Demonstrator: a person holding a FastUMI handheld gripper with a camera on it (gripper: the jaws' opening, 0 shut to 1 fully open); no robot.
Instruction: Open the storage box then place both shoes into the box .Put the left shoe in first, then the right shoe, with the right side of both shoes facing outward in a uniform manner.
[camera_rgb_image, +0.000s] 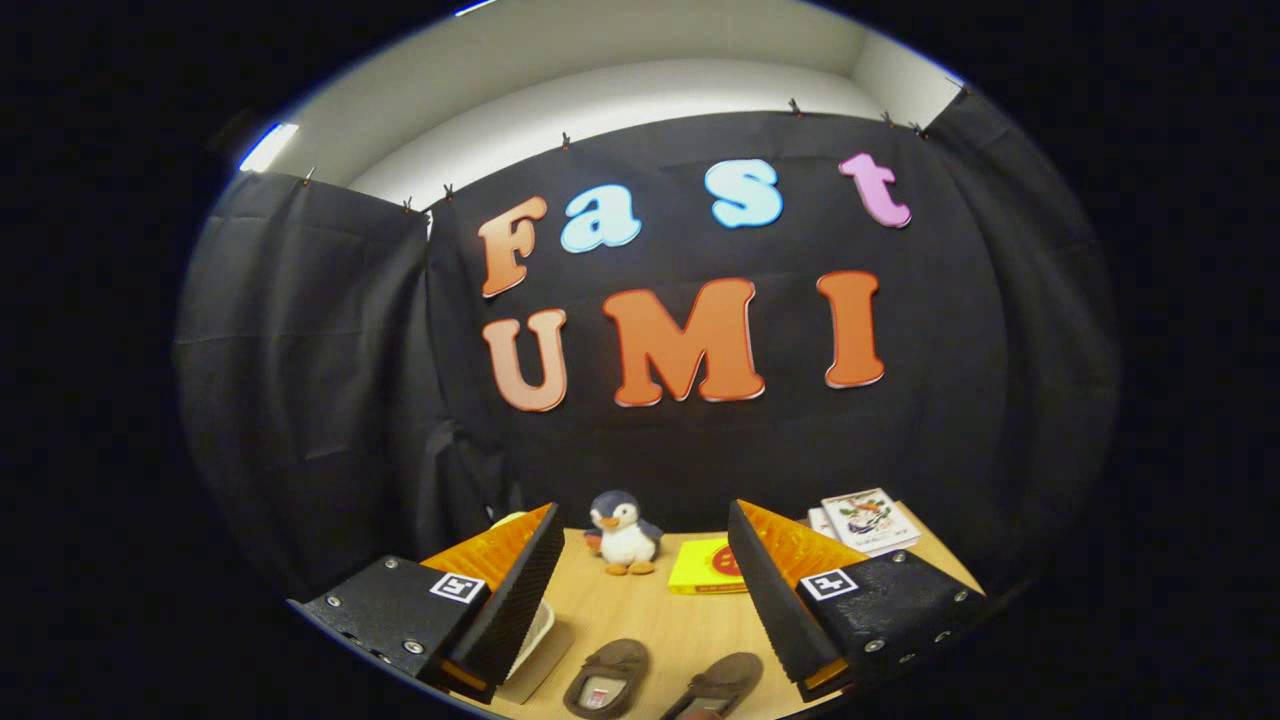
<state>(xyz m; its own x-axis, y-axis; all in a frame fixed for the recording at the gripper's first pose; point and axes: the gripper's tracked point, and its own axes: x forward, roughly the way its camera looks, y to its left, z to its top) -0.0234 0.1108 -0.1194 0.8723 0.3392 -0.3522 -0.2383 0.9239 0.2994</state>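
The two brown shoes (655, 685) are cut off at their near ends. A pale box (533, 630) is mostly hidden behind the left finger (510, 590) of the wide-open tool (640, 570). A yellow book (708, 567) and a stack of books (866, 522) are partly hidden by the right finger (775, 590). Their covers are too small to be read.
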